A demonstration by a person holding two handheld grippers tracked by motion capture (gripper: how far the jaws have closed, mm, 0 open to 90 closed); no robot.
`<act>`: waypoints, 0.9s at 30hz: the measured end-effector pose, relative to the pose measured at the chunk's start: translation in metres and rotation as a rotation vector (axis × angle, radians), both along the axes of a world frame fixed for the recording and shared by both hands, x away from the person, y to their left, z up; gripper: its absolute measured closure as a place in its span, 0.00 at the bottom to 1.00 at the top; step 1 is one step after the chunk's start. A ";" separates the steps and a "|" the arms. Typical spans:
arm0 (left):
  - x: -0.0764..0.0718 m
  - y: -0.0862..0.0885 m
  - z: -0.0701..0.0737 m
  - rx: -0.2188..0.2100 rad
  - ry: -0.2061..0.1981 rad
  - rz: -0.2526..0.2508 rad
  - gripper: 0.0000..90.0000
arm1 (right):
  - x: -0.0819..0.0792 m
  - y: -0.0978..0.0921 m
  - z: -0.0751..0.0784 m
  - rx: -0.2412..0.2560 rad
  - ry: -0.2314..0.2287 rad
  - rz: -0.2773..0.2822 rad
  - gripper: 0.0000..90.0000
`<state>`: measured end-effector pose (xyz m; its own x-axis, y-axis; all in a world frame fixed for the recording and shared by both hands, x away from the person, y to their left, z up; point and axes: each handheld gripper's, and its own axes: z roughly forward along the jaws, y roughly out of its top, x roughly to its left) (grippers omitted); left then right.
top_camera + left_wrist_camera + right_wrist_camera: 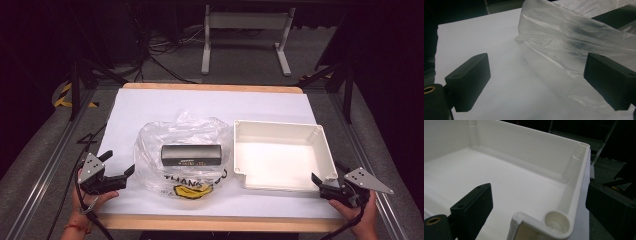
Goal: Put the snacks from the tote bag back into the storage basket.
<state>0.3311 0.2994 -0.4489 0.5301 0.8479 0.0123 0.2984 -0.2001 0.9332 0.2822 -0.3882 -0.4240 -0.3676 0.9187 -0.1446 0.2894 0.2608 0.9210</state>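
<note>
**Two open grippers waiting at a bag and a tray**

The left gripper [122, 175] is sitting with its jaws spread wide and gripping nothing; the clear plastic bag [182, 150] is lying just ahead of it, its crinkled side reaching in front of one jaw in the left gripper view, though contact cannot be told. A black box [191, 155] is resting inside the bag, farther from that gripper, beyond the near fold of film. The right gripper [320, 182] is also standing wide open and holding nothing, with the near corner of the white tray [327, 155] sitting between its jaws; neither jaw is pressing on the wall. The tray is lying just beside the bag, on the white sheet [145, 107] under both tools.
</note>
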 end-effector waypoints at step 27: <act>-0.018 0.009 -0.002 -0.017 0.002 0.003 0.09 | 0.004 0.020 0.035 -0.005 -0.087 0.106 0.24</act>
